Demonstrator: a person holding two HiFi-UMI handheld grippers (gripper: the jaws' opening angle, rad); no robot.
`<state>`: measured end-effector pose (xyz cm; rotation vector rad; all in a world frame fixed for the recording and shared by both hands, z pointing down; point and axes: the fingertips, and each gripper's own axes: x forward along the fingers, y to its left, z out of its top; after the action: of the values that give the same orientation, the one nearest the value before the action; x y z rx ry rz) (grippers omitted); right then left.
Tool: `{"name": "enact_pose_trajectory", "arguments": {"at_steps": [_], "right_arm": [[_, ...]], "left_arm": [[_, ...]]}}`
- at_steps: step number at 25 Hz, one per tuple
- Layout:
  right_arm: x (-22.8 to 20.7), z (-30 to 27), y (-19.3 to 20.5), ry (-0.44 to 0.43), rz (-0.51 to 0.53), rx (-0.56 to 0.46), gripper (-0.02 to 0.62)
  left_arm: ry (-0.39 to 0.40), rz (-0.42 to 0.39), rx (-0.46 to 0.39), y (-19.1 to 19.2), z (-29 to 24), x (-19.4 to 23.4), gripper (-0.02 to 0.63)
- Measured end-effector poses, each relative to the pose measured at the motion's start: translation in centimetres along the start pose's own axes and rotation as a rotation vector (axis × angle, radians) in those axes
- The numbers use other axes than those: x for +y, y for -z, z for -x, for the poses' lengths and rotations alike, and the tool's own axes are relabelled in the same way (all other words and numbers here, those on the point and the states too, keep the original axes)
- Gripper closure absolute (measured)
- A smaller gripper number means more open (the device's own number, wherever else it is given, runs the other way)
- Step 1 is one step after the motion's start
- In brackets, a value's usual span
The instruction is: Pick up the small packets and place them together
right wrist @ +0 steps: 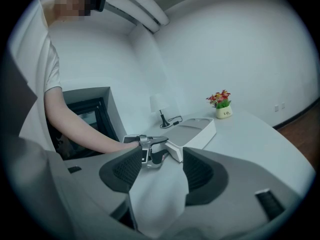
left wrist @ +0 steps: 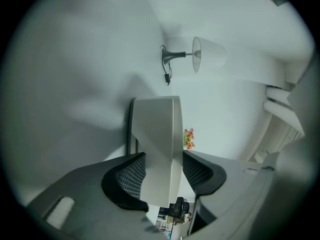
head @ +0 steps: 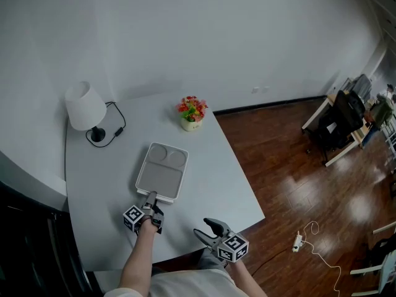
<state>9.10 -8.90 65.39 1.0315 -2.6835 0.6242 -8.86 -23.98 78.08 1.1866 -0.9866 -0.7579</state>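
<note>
Left gripper [head: 150, 198] fingers hide the tray [head: 162, 179] edge.

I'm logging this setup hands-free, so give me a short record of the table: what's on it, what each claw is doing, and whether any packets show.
table: pale top with a rounded near corner
tray: divided, nothing in it, mid-table
lamp: far left of the table, cord beside it
flower pot: beyond the tray, near the far edge
left claw: closed on the tray's near edge
right claw: open, nothing in it, by the table's near edge, apart from the tray
packets: none visible in any view
</note>
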Motion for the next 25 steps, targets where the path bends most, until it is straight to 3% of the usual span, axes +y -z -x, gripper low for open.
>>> {"name": "enact_pose_trajectory", "arguments": {"at_steps": [6, 8, 10, 13, 18, 25], "right_arm": [[1.0, 0.0, 0.1, -0.019, 0.009, 0.008, 0.342], [1.4, -0.2, 0.0, -0.027, 0.015, 0.008, 0.342], [1.8, -0.3, -0.1, -0.036, 0.02, 0.007, 0.342], [2.2, -0.5, 0.0, -0.052, 0.028, 0.011, 0.342], [3.5, -0.9, 0.9, -0.097, 0.034, 0.036, 0.342], [4.7, -2.6, 1.3, -0.173, 0.038, 0.063, 0.342]], "left_arm": [[0.01, 0.016, 0.013, 0.7, 1.1, 0.1, 0.37], [0.009, 0.035, 0.003, 0.7, 1.9, 0.4, 0.381], [0.003, 0.051, -0.013, 0.7, 3.1, 1.2, 0.431], [0.022, 0.042, -0.015, 1.2, 5.2, 2.1, 0.431], [0.032, 0.031, 0.0, 3.0, 10.8, 3.4, 0.434], [-0.014, 0.025, -0.031, 3.7, 19.5, 6.9, 0.434]]}}
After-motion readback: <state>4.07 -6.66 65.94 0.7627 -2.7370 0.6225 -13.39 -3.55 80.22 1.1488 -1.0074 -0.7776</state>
